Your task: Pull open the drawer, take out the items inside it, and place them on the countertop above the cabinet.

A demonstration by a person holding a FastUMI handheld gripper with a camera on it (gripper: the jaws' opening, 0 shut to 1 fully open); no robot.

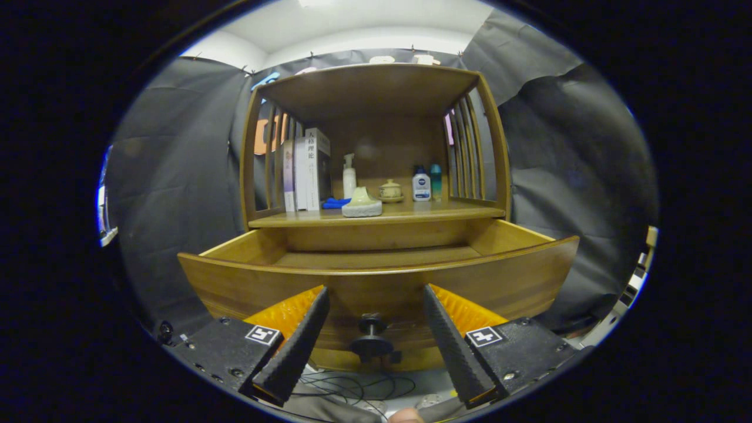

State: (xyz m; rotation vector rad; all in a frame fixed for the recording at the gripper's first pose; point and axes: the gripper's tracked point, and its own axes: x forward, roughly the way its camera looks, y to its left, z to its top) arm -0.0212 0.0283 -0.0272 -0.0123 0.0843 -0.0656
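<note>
The drawer (376,276) stands pulled out of the wooden cabinet (376,106), its curved front just ahead of the claw (376,299). The claw is released, its 2 fingers (299,341) spread wide either side of the drawer's dark knob (370,338), touching nothing. Above the drawer, on the surface (411,212), a pale green item (362,204) sits at the front edge, with books (305,170), a pump bottle (349,176), a small lidded pot (390,191) and 2 bottles (427,183) behind it.
</note>
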